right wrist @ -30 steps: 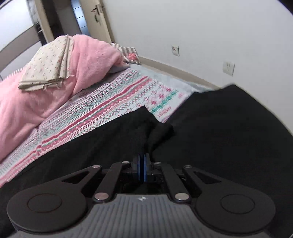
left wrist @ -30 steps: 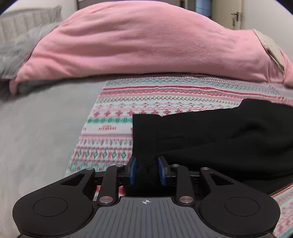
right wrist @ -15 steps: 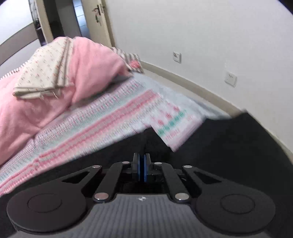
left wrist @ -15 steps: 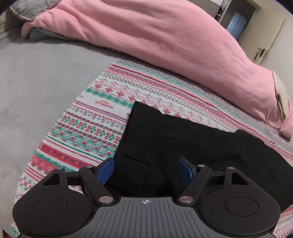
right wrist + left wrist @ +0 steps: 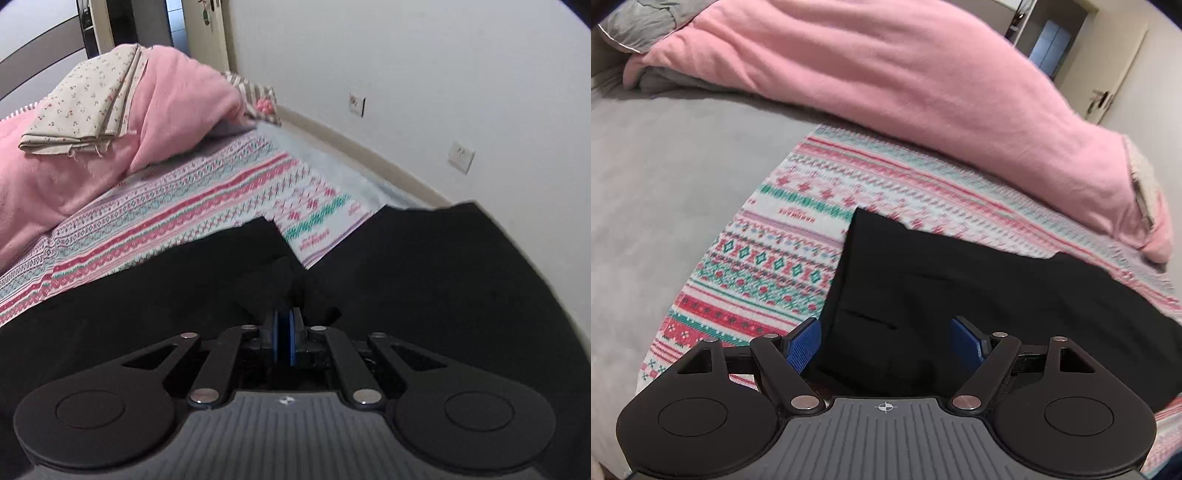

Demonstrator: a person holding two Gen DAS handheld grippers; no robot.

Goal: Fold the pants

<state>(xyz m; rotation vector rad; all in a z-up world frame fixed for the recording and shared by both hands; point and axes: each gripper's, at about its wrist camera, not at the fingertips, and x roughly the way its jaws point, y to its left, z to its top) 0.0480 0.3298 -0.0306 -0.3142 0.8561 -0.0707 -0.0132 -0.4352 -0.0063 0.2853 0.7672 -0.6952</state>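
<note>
The black pants lie on a patterned pink, white and teal blanket on the bed. In the left wrist view their waistband end lies flat just in front of my left gripper, which is open with its blue pads apart, holding nothing. In the right wrist view my right gripper is shut on a bunched fold of the pants. The black cloth spreads left and right of it, and one part rises toward the wall.
A thick pink duvet is heaped along the far side of the bed, with a folded floral cloth on top. Grey sheet lies to the left. A white wall with sockets stands close on the right.
My left gripper opened, let go of the pants' waistband end and drew back above it. My right gripper stayed shut on the pants and shifted with the cloth.
</note>
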